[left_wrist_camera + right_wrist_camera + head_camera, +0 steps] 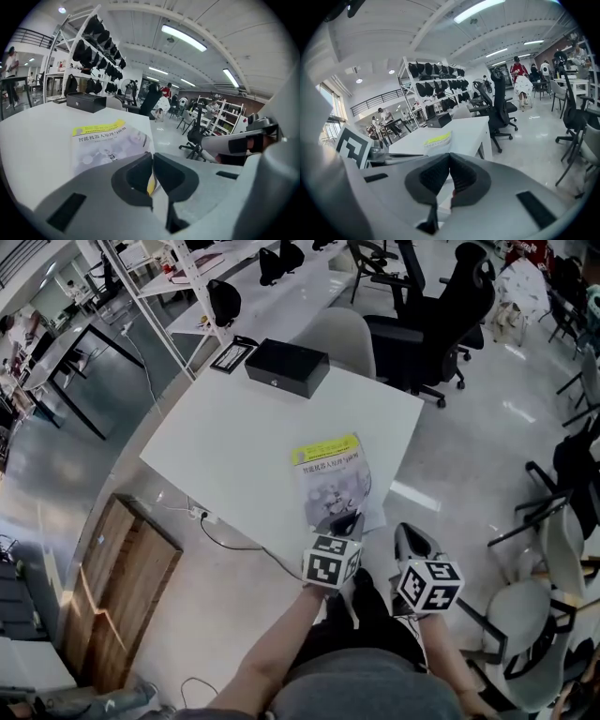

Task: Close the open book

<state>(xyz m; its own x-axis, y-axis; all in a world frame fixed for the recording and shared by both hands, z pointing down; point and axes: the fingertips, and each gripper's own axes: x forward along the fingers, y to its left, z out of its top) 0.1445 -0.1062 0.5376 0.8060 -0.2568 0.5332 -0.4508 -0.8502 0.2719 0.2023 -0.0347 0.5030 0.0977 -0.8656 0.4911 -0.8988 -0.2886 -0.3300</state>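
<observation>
You are standing in a large open office with rows of desks and black office chairs [441, 315], looking down at a white table [234, 437]. The book [330, 482] is lying closed and flat near the table's near edge, its cover with the yellow band facing up. A black box [287, 367] is sitting at the far edge, well apart from it. You are holding the left gripper [153, 159] at the book's near edge with its jaws pressed together. You are keeping the right gripper [450, 158] just beside the left one, off the table's edge, its jaws likewise together with nothing between them.
</observation>
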